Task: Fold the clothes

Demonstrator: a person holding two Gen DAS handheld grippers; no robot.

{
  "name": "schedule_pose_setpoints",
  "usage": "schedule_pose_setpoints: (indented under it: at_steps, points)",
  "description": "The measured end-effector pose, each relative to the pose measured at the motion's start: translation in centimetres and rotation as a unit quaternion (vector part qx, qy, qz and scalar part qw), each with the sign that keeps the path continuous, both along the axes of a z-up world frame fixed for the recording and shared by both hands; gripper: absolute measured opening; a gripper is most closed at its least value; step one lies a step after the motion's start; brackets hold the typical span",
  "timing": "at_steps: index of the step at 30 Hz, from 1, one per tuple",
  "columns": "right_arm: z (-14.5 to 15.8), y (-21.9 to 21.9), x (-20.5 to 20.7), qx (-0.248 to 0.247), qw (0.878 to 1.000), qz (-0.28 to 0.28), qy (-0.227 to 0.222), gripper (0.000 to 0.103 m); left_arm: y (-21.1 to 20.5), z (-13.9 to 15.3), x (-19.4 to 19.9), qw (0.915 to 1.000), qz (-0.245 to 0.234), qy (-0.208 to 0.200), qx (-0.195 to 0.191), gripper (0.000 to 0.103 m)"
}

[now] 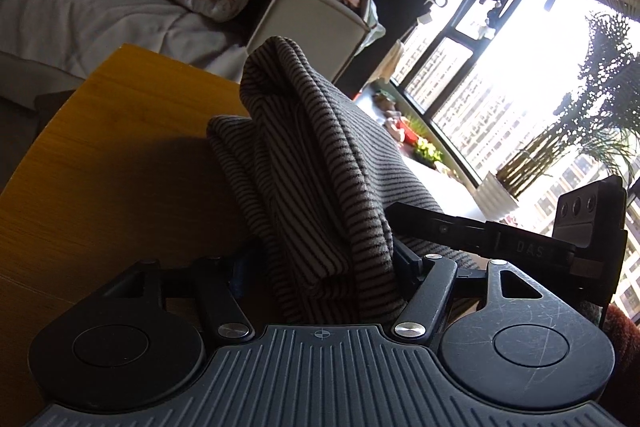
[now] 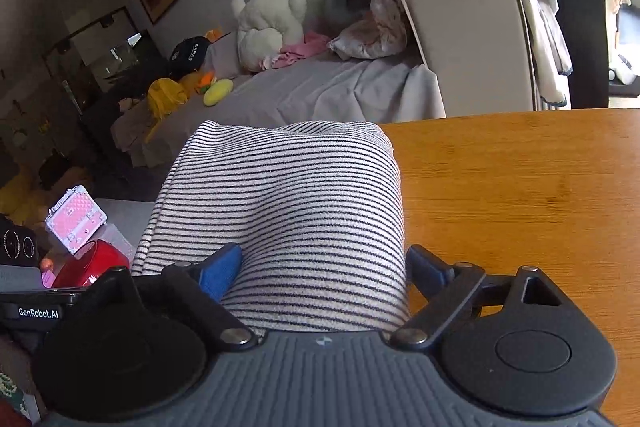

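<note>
Both grippers are holding a bundled striped garment over a wooden table.

In the left wrist view the left gripper point(image 1: 320, 267) is clamping the striped garment point(image 1: 304, 163) at centre frame, folds rising above the wooden table point(image 1: 100, 155). In the right wrist view the right gripper point(image 2: 324, 267) is gripping the thick roll, its blue fingers point(image 2: 222, 273) pressing against the cloth, the table filling the right side.
</note>
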State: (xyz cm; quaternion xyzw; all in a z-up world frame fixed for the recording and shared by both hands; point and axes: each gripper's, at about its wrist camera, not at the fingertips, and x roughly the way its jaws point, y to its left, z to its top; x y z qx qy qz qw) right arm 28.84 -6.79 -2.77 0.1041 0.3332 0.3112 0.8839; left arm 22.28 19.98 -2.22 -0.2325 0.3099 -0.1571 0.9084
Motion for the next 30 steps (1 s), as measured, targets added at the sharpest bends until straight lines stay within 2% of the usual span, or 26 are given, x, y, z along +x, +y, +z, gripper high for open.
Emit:
schedule_pose_setpoints:
  at_steps: [7,10,11,13,16,17,19,22,24,27,30]
  points:
    - [0.4,-0.2,-0.1,-0.012,1.000,-0.013,-0.015,0.093,-0.5,-0.2,0.6,1.0000,0.000,-0.003,0.003,0.071]
    - [0.8,-0.4,-1.3,-0.032,0.998,-0.022,-0.048,0.097,-0.1,0.4,0.5,1.0000,0.006,0.007,-0.002,0.069]
    - [1.0,-0.5,-1.9,-0.040,0.997,-0.023,-0.062,0.097,0.0,1.0,0.1,0.9999,0.010,-0.001,0.003,0.065]
    - [1.4,-0.6,-3.0,-0.063,0.993,-0.026,-0.095,0.097,0.1,3.2,-0.6,0.9982,0.023,-0.042,0.036,0.064]
    - [2.2,-0.1,-5.0,-0.100,0.982,-0.035,-0.153,0.095,-0.5,6.6,-0.3,0.9931,0.024,-0.099,0.059,0.064]
    - [2.6,0.2,-5.6,-0.109,0.979,-0.035,-0.170,0.087,-0.7,7.6,0.2,0.9912,0.021,-0.114,0.064,0.065]
    - [3.3,0.7,-6.7,-0.117,0.974,-0.023,-0.191,0.077,-1.5,8.6,2.5,0.9904,0.001,-0.123,0.063,0.065]
    - [4.3,0.8,-8.5,-0.103,0.976,0.017,-0.191,0.077,-2.2,7.4,7.3,0.9949,-0.001,-0.071,0.072,0.064]
    - [4.4,0.9,-9.2,-0.104,0.978,0.044,-0.177,0.077,-1.9,4.7,9.9,0.9956,0.019,-0.013,0.091,0.053]
    - [3.0,2.0,-8.7,-0.153,0.975,0.059,-0.152,0.078,-1.3,3.3,9.7,0.9964,0.017,-0.021,0.080,0.054]
    - [2.0,2.7,-7.6,-0.173,0.971,0.053,-0.157,0.083,-1.2,3.3,9.5,0.9961,0.019,-0.019,0.084,0.054]
